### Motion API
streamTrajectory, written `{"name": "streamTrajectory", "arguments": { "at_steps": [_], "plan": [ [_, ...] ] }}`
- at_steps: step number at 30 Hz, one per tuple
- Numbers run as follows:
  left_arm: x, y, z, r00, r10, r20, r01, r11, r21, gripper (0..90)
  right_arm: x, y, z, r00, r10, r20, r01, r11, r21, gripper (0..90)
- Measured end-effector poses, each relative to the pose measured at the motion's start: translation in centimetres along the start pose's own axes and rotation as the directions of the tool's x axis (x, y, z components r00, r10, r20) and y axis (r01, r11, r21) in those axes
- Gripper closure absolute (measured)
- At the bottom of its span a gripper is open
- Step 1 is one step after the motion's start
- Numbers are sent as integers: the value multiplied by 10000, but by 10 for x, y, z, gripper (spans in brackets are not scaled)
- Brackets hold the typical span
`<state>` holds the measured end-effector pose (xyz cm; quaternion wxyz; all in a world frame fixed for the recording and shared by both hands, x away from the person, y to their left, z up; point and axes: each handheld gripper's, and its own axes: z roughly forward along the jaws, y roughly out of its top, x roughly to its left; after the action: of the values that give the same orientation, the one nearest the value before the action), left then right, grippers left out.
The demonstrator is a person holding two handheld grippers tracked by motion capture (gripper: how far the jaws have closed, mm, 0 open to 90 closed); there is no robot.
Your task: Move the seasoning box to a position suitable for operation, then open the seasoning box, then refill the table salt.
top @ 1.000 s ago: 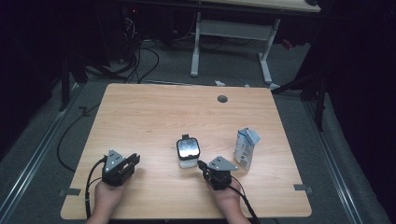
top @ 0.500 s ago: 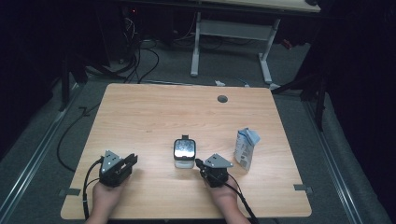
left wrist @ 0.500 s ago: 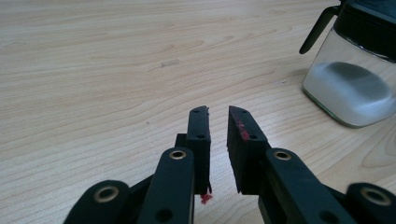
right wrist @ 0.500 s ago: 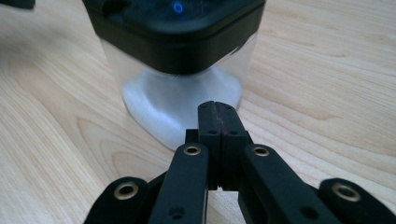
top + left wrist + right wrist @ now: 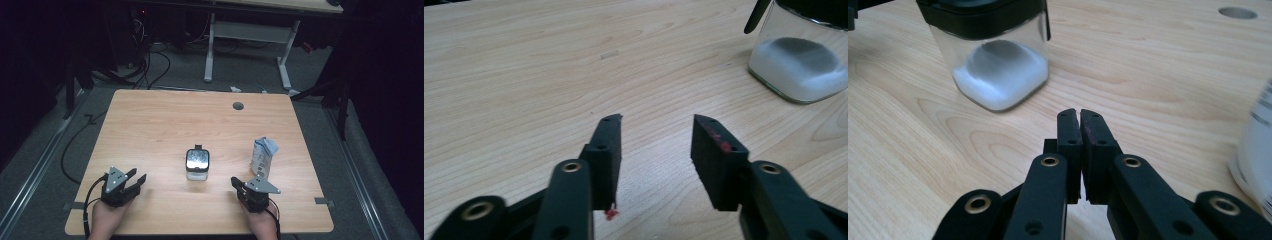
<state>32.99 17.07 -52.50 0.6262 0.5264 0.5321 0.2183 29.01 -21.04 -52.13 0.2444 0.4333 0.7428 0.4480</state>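
A lidded glass jar (image 5: pixel 197 164) stands between the spread left gripper (image 5: pixel 136 180), its fingers just opened on nothing, and the nearer, pressed-together right gripper (image 5: pixel 236 183).

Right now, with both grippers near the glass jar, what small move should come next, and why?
Probably ease the left gripper forward toward the glass jar. Its jaws have just been opening and stand apart with nothing between them, and the jar sits ahead of them on the table. The right gripper has its jaws almost together, so it looks less ready to grasp.
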Motion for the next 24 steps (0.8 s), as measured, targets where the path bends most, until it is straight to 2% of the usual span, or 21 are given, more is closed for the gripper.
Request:
{"name": "streamTrajectory", "arguments": {
  "at_steps": [4, 9, 12, 16, 19, 24],
  "plan": [
    [2, 4, -3, 9998, -195, -43, 194, 9997, -137, 455, -9, 0, -8, 9997, 204, 104, -203, 9997, -105, 863],
    [2, 5, -5, 9999, -135, -108, 133, 9997, -200, 432, -18, -3, -12, 9994, 330, 92, -329, 9994, -80, 833],
    [0, 4, -8, 9999, -47, -120, 45, 9998, -204, 422, -19, -4, -12, 9997, 170, 154, -171, 9999, 17, 804],
    [2, 4, -10, 9996, -76, -259, 72, 9999, -154, 405, -20, -2, -15, 9996, 274, 89, -274, 9996, -94, 752],
    [4, 5, -11, 9988, -317, -381, 309, 9993, -217, 394, -22, -4, -14, 9998, 184, 83, -184, 9998, 9, 718],
    [5, 4, -11, 9983, -229, -533, 220, 9996, -182, 369, -23, -4, -13, 9996, 284, 42, -284, 9996, 16, 682]
  ]
}}
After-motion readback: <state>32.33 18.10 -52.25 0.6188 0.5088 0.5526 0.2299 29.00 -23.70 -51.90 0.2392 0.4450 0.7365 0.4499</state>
